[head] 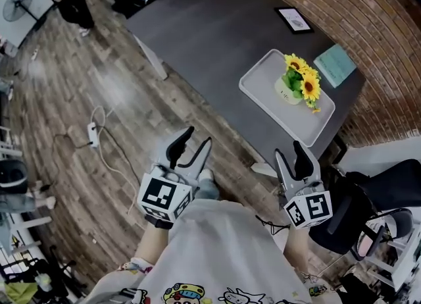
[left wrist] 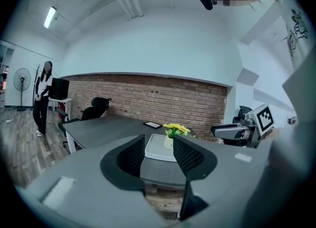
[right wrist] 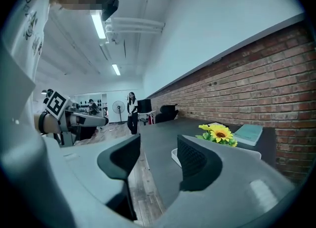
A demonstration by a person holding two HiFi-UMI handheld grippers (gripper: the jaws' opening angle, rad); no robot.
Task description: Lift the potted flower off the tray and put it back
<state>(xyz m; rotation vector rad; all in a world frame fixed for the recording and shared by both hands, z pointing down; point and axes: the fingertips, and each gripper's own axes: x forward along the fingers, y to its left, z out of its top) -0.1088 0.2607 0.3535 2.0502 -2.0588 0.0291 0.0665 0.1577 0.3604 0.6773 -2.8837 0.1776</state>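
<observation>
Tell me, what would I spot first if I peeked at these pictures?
The bright yellow potted flower jumps out first. It stands on a pale tray at the far end of the dark table, close to the brick wall. Next you would notice the left gripper and the right gripper low in the head view, both open and empty, pointing toward the table.

Nothing is showing clearly enough to be read as words, numbers or brands. The left cube (head: pixel 163 194) on the left gripper (head: pixel 199 136) and the right cube (head: pixel 309 208) on the right gripper (head: pixel 288 149) are carrying only black-and-white square markers. Marks on the flower pot (head: pixel 287 92), framed card (head: pixel 294 20) and teal booklet (head: pixel 334 64) are appearing too small to make out
</observation>
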